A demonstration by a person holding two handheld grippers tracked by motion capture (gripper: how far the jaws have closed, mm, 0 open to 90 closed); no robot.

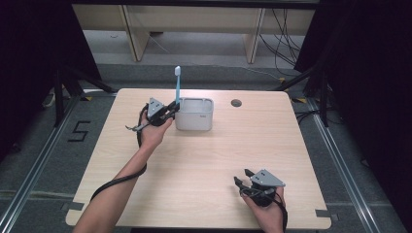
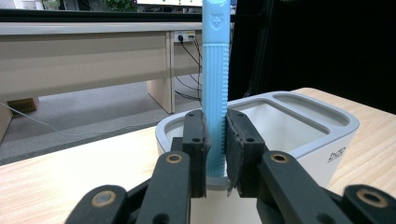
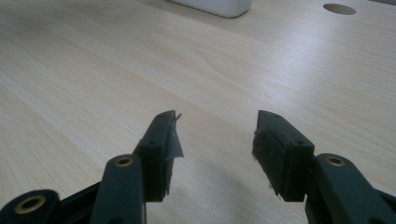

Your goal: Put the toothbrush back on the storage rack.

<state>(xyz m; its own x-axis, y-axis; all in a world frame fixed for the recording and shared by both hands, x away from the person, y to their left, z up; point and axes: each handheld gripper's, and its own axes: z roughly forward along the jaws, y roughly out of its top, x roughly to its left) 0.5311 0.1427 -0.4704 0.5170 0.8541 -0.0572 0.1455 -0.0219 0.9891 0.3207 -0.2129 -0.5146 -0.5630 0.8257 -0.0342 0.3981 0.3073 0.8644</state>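
The left gripper [image 2: 215, 140] pinches an upright, ribbed light-blue toothbrush [image 2: 215, 84]. A white two-compartment holder [image 1: 194, 114] stands just beside it near the table's [image 1: 204, 165] far edge. The right gripper [image 3: 215, 135], near the front right corner, is spread

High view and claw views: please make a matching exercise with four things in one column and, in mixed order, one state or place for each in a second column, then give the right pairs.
Things:
1. toothbrush
2. holder
3. left claw
4. right claw

States or places:
A. open, with nothing between its jaws
B. blue, standing upright
C. shut on the blue handle
D. white and grey, with compartments, at the far side of the table

Pairs: 1-B, 2-D, 3-C, 4-A
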